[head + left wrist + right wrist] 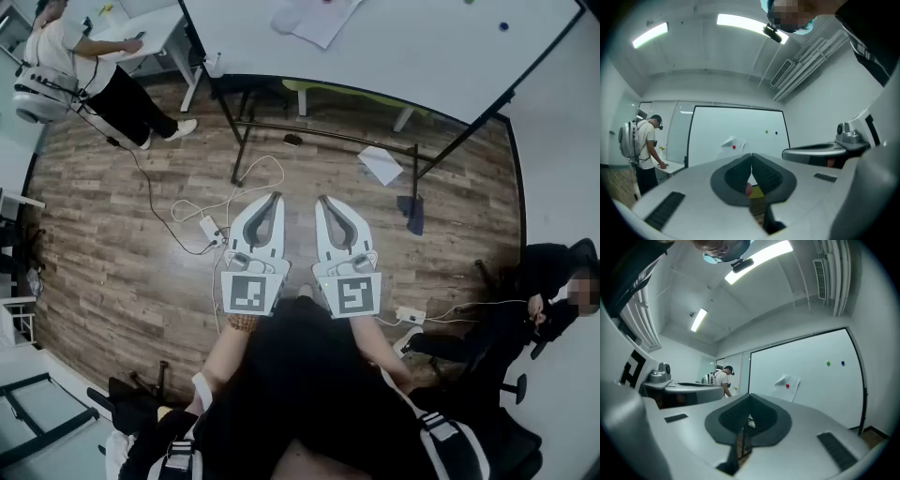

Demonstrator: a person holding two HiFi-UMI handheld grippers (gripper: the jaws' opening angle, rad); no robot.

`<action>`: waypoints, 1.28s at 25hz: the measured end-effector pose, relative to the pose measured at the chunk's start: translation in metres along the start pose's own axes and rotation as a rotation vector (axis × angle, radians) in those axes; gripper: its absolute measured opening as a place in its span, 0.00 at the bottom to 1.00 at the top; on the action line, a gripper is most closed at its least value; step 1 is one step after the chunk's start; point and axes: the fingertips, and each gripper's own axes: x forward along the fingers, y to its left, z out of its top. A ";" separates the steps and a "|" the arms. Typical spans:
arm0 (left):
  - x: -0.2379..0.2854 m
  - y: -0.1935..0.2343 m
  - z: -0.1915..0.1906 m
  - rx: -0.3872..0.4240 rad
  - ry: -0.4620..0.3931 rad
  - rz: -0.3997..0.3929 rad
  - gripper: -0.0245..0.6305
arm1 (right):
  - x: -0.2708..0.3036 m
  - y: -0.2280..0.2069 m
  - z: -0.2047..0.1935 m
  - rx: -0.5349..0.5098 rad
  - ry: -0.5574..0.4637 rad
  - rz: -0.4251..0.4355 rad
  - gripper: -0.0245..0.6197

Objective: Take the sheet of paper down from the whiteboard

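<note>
We are looking at a white sheet of paper hanging on the whiteboard, pinned there by a red magnet. Its upper left corner is curling forward off the board. A green magnet and a blue magnet are sitting higher up to the right of it. We are holding the left hand-held gripper and the right hand-held gripper side by side, well apart from the board and facing it. Both pairs of jaws are pressing together on nothing, touching neither sheet nor board.
</note>
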 end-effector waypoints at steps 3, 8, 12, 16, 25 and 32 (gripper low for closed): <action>0.009 0.002 -0.006 -0.007 0.009 0.011 0.06 | 0.010 -0.004 -0.005 -0.011 0.003 0.020 0.04; 0.022 0.005 -0.011 0.008 0.018 0.014 0.06 | 0.018 -0.016 -0.015 -0.008 0.028 0.021 0.04; 0.036 0.004 -0.016 -0.018 0.003 0.001 0.06 | 0.025 -0.029 -0.022 -0.022 0.046 0.002 0.04; 0.056 0.008 -0.020 -0.040 -0.005 -0.032 0.06 | 0.038 -0.039 -0.024 -0.037 0.063 -0.036 0.04; 0.113 0.031 -0.026 -0.076 -0.022 -0.100 0.06 | 0.083 -0.064 -0.024 -0.070 0.093 -0.103 0.04; 0.147 0.069 -0.032 -0.077 -0.034 -0.138 0.06 | 0.136 -0.060 -0.026 -0.100 0.108 -0.105 0.04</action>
